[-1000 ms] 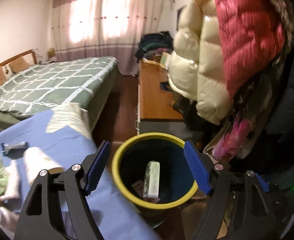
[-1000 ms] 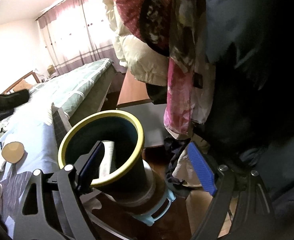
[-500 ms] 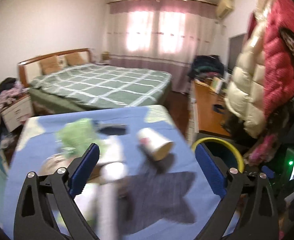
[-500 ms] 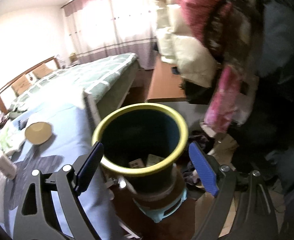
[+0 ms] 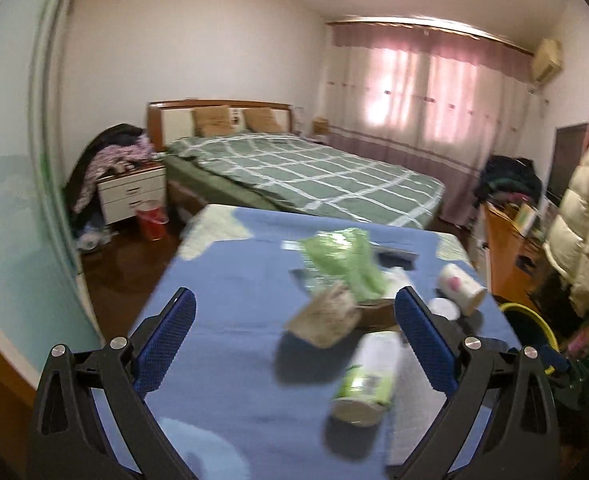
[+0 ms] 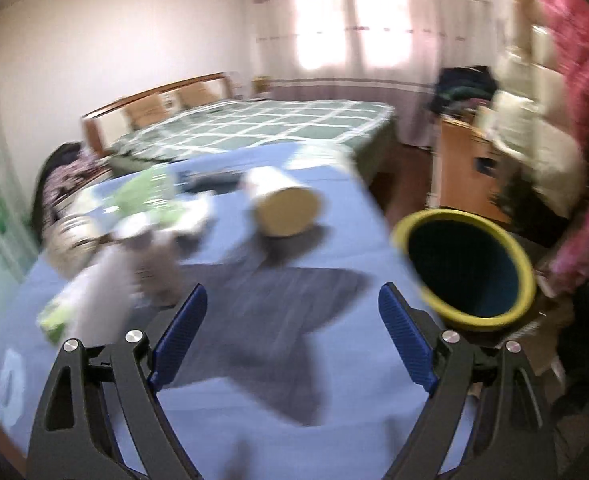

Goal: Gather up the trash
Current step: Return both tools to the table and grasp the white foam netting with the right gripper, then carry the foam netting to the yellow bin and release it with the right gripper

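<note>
Lying on the blue desk [image 5: 222,280] between the widely spread, empty jaws of the left gripper [image 5: 294,340], the white bottle [image 5: 368,376] points its long axis toward it; the right gripper [image 6: 293,336] is also spread and empty.

Quick count from where I'm standing: one paper cup [image 5: 461,288] on its side, one white bottle with a green label [image 5: 368,380], one green plastic bag [image 5: 344,264], one crumpled brownish wrapper [image 5: 326,318], one yellow-rimmed bin [image 6: 468,270]. Two pillows [image 5: 210,120] on the bed.
</note>
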`<move>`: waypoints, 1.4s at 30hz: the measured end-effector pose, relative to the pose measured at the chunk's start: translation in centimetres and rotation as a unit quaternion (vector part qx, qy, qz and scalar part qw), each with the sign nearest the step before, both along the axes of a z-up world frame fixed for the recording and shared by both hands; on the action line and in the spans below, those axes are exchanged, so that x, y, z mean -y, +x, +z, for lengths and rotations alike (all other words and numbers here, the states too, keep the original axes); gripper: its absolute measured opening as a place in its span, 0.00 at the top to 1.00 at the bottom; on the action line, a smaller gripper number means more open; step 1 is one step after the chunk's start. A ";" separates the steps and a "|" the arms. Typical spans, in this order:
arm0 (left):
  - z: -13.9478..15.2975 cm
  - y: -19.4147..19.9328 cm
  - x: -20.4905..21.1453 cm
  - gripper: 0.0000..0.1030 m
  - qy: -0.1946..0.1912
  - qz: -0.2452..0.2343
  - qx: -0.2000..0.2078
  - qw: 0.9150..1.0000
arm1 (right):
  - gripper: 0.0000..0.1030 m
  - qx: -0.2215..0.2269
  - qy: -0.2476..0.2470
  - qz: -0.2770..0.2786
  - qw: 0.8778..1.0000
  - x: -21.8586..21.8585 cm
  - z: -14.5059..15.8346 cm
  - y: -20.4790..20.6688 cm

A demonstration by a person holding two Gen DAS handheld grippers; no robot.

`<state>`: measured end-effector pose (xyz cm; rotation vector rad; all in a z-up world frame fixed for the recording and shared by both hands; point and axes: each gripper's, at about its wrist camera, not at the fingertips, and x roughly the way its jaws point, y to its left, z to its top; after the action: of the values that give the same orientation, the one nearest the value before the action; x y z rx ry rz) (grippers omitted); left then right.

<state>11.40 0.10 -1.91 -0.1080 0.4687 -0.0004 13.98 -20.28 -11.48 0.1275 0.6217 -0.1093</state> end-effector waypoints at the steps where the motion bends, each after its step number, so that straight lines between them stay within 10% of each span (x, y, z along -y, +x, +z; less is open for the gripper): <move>1: -0.2 -0.2 -0.8 0.05 -0.001 0.007 0.000 1.000 | 0.19 0.003 -0.001 0.019 1.000 -1.5 0.2 0.1; 11: -2.1 -0.6 -5.7 0.05 -0.025 0.030 -0.014 0.999 | 0.20 -0.010 -0.008 0.096 0.995 -8.9 0.6 0.3; 22: -2.5 -0.2 -4.8 0.05 -0.027 0.013 -0.025 0.999 | 0.85 -0.071 0.043 0.142 0.986 -9.3 -1.9 1.3; 42: -3.4 0.2 -1.1 0.05 -0.012 -0.026 -0.042 0.999 | 0.88 0.019 0.059 0.121 0.991 -5.9 2.7 -1.8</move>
<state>11.58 1.20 -5.27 -0.1195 0.5553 -0.0535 12.17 -14.41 -8.82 0.1667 0.6011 0.1646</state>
